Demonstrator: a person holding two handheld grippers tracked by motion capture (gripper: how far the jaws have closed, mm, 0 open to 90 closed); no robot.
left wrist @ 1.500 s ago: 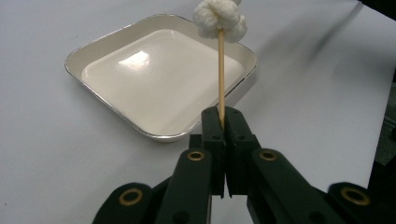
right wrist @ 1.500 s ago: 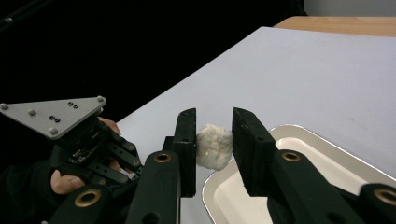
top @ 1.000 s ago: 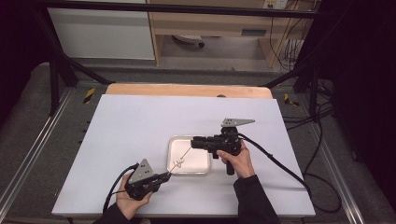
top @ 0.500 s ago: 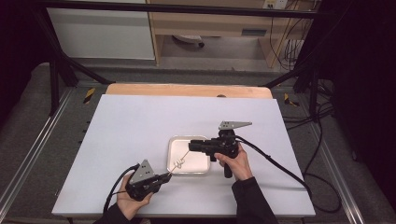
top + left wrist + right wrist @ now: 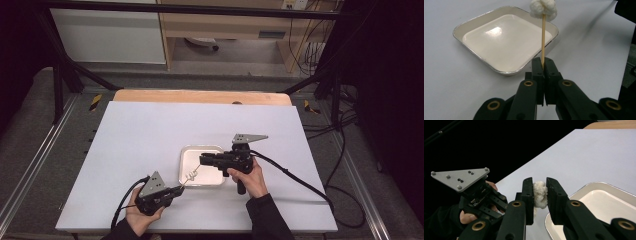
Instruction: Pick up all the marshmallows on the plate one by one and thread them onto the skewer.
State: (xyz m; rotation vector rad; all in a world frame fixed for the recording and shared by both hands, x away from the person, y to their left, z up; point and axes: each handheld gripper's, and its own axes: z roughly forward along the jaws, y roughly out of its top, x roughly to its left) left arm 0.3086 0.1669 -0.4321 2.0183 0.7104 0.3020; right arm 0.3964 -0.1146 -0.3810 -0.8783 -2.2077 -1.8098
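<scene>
My left gripper (image 5: 181,189) (image 5: 543,62) is shut on the lower end of a thin wooden skewer (image 5: 543,37). A white fluffy lump (image 5: 543,7) (image 5: 190,175) sits on the skewer's tip, held up over the near left corner of a shallow white tray (image 5: 183,160) (image 5: 499,42). My right gripper (image 5: 201,160) (image 5: 539,182) hovers over the tray and points left at the lump. Its jaws stand apart, and the lump (image 5: 539,195) shows in the gap between them. In the left gripper view nothing presses on the lump's sides.
The tray (image 5: 604,202) holds nothing and lies on a white table top (image 5: 150,140). A wooden strip (image 5: 200,96) runs along the far edge. A black cable (image 5: 300,182) trails right from my right gripper. The hand (image 5: 465,216) that holds the left gripper is in the right gripper view.
My right gripper has moved left and slightly toward me, closer to the lump on the skewer. The left gripper has held still with the skewer.
</scene>
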